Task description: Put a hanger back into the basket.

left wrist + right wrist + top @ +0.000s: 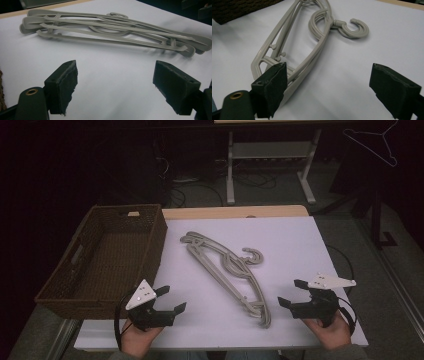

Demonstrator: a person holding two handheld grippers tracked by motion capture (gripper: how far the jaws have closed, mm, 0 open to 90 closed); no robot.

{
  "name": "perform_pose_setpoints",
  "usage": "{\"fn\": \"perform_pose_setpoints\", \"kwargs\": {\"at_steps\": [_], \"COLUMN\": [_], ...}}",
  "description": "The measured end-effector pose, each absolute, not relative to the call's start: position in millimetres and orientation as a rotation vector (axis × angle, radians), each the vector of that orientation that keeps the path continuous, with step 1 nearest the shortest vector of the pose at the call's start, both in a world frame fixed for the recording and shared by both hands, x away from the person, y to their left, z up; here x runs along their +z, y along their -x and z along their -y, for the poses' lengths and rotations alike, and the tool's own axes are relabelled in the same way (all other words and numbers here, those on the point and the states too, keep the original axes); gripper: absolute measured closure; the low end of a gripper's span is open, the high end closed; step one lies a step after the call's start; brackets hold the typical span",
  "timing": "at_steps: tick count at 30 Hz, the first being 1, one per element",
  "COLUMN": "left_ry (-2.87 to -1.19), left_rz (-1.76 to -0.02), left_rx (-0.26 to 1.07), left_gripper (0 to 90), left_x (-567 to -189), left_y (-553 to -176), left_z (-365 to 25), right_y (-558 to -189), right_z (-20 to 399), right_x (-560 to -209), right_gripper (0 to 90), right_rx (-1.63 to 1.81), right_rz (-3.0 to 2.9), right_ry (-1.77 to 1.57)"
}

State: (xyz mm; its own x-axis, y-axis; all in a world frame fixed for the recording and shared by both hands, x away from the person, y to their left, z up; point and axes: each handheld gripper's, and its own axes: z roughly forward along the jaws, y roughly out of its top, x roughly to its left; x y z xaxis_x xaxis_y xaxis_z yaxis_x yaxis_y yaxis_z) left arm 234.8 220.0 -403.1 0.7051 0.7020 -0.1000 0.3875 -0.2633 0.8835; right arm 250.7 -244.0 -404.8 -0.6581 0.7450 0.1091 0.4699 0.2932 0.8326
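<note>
So closest to the person you've got both grippers sitting at the near edge of the white table (300, 245), jaws spread wide on each and nothing between the pads. The left gripper (171, 299) sits just beside the near right corner of the wicker basket (107, 257), and the right gripper (291, 293) is on the other side of the stack of grey plastic hangers (227, 272), which lies diagonally in the middle of the table, apart from both. Honestly the main risk I see is that stack: looks like two or three hangers nested together with the hooks (352, 27) overlapping, so grabbing one bar could easily drag the rest along, or pick up two at once. In the right gripper view the near end of the stack (294, 75) is already just beside one pad, so a sloppy approach might nudge the whole pile sideways before anything closes on it. The bars are thin and lie flat on a smooth surface too, so I'd guess the pads could skid over the top instead of getting under. Farther back, if the hangers are headed for the basket, a long one could catch on the rim. Way off behind the table there's a wire hanger (375, 142) hanging, not in play.
</note>
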Motion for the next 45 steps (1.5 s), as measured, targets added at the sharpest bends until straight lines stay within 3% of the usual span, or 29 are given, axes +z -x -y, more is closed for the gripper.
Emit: {"fn": "perform_pose_setpoints", "kwargs": {"at_steps": [5,15,28,45], "left_ry": [-1.896,-1.888,-1.874,-1.879], "left_rz": [-0.857,-0.853,-0.85,-0.852], "left_rx": [0.382,0.379,0.377,0.367], "left_gripper": [19.1,19.3,19.3,19.3], "left_x": [-404.2,-403.0,-400.9,-400.6], "left_y": [-235.3,-236.2,-235.6,-236.5], "left_z": [-219.4,-218.9,-218.8,-216.6], "right_y": [-257.3,-285.4,-355.0,-368.3], "right_z": [240.4,233.0,173.2,152.5], "right_x": [-401.0,-387.3,-393.4,-412.8], "right_gripper": [14.1,23.4,46.4,73.4], "right_rx": [1.323,1.27,1.077,0.912], "right_rz": [-2.28,-2.307,-2.515,-2.64], "right_ry": [-1.135,-1.176,-1.323,-1.456]}}
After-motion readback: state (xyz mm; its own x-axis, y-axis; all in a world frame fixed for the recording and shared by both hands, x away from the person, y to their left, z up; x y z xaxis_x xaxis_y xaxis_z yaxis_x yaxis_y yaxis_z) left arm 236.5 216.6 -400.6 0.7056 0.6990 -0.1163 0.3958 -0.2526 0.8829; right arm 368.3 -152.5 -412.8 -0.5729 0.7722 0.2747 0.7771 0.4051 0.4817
